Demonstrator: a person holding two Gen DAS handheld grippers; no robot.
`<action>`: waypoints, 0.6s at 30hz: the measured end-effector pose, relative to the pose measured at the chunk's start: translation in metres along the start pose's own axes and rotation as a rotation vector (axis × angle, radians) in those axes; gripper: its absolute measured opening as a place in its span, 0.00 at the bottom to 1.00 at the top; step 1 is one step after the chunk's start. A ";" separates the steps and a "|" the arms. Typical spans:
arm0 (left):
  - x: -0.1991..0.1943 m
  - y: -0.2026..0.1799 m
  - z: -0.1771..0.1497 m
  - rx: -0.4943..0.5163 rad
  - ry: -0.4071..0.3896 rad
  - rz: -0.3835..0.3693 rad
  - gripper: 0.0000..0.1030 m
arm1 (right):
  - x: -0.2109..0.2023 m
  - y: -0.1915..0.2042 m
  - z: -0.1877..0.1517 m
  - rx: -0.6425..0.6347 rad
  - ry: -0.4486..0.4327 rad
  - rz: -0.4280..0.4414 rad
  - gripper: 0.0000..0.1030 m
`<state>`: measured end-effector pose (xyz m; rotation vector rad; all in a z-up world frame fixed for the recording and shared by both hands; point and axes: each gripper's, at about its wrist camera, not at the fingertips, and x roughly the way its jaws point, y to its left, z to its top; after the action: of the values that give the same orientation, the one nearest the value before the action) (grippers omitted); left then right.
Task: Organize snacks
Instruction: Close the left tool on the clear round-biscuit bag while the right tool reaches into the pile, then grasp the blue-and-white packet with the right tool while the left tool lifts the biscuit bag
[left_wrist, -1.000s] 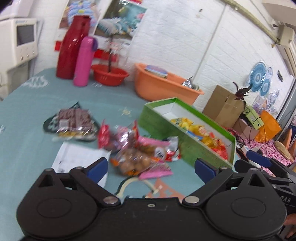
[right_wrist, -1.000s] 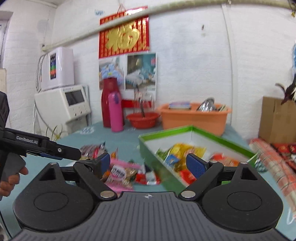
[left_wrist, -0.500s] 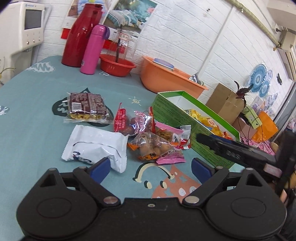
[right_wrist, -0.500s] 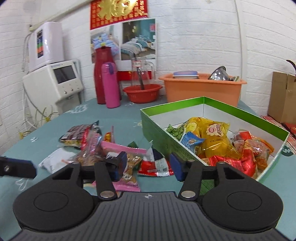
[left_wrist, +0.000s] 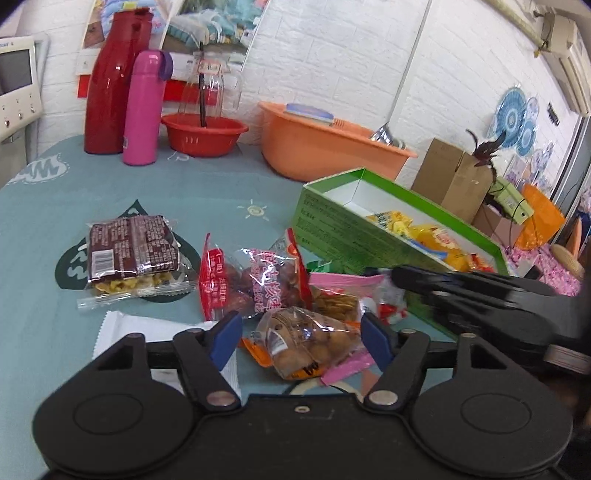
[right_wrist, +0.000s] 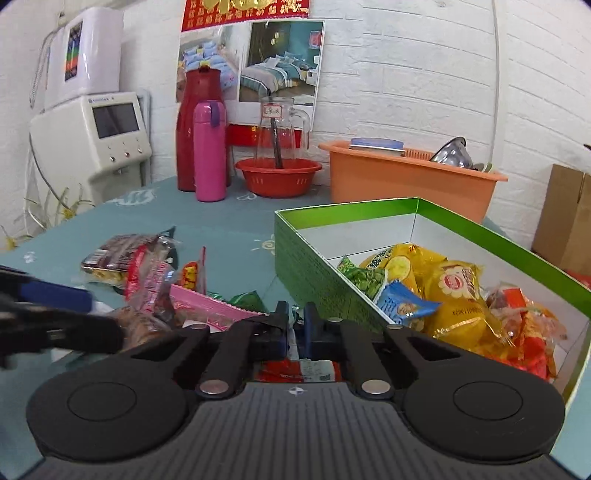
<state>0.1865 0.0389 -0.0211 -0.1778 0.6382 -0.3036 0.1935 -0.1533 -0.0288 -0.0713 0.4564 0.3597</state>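
Two grippers. Left gripper (left_wrist: 299, 334): jaws spread wide to either side of a clear packet of round brown snacks (left_wrist: 310, 341), not closed on it. Right gripper (right_wrist: 294, 328): jaws drawn narrow, nearly together, over a red-and-white packet (right_wrist: 297, 369) that lies just beside the near long wall of the green box (right_wrist: 314, 273); whether they pinch its top edge cannot be told. One bench (left_wrist: 221, 188), covered in a teal patterned cloth. Loose snacks heaped at the middle of the bench, left of the box: one dark brown wafer packet (left_wrist: 131, 254), set apart to the left; one red packet of dates (left_wrist: 255, 280); one pink-edged packet (left_wrist: 341, 282); one white packet (left_wrist: 147, 328), partly hidden under the left gripper; one green packet (right_wrist: 245, 297). Containers: one green box, open, white inside, holding at least two yellow chip bags (right_wrist: 458, 291), one blue packet (right_wrist: 400, 304), one green pea packet (right_wrist: 364, 278) and some red-orange packets (right_wrist: 528, 325) at its near end, whose number is not clear. One orange basin (right_wrist: 406, 181) at the far edge, with a blue lid and a steel bowl in it. One red basin (right_wrist: 279, 177) with a glass jug (right_wrist: 282, 134) standing in it. One red flask (right_wrist: 195, 129) and one pink flask (right_wrist: 210, 151), side by side at the far left corner.
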 end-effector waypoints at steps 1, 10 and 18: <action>0.006 0.001 0.001 -0.005 0.010 -0.004 0.88 | -0.008 -0.002 -0.001 0.017 -0.008 0.016 0.06; -0.015 -0.013 -0.018 0.049 0.023 -0.009 0.73 | -0.070 -0.002 -0.017 0.035 -0.025 0.103 0.07; -0.048 -0.018 -0.051 -0.017 0.060 -0.043 0.97 | -0.068 -0.009 -0.026 0.059 -0.005 0.061 0.42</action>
<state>0.1144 0.0341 -0.0300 -0.1992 0.6975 -0.3466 0.1293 -0.1874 -0.0224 0.0009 0.4650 0.4057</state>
